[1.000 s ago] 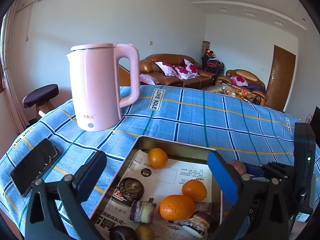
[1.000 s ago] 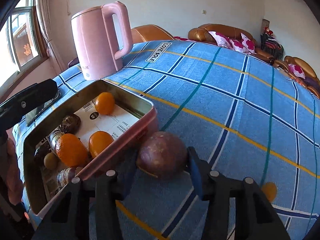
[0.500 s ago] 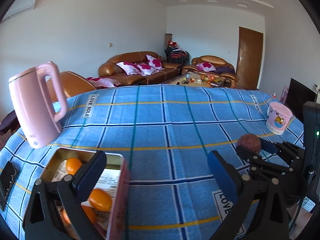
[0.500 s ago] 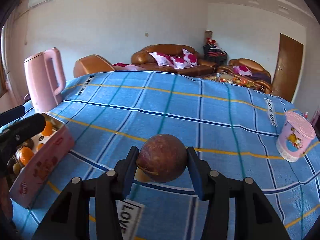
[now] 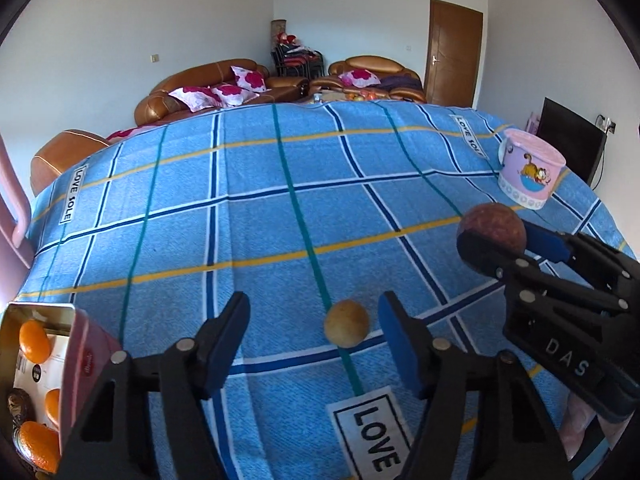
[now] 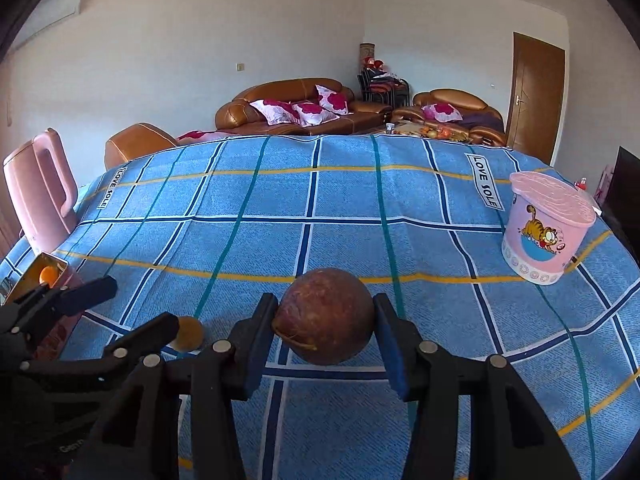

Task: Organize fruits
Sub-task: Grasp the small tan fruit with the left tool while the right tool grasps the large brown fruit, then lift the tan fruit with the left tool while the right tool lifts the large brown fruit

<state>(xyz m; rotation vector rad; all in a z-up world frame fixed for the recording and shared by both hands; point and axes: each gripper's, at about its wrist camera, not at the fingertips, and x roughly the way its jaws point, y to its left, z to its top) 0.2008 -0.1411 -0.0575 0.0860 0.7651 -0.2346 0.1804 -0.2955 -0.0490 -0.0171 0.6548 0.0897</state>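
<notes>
My right gripper [image 6: 326, 328] is shut on a round brown fruit [image 6: 326, 316] and holds it above the blue checked cloth; the fruit also shows in the left wrist view [image 5: 492, 226]. My left gripper [image 5: 314, 330] is open, its jaws on either side of a small tan fruit [image 5: 346, 322] lying on the cloth; this fruit shows in the right wrist view [image 6: 188, 334] too. A metal tin [image 5: 76, 344] with several oranges [image 5: 34, 340] sits at the far left.
A pink lidded tub [image 6: 546, 226] with a cartoon cat stands at the right of the table. A pink kettle [image 6: 38, 188] stands at the far left. Sofas and a door lie beyond the table.
Both grippers have swung right, away from the tin. The small tan fruit has come between my left jaws. The right gripper still holds the brown fruit.
</notes>
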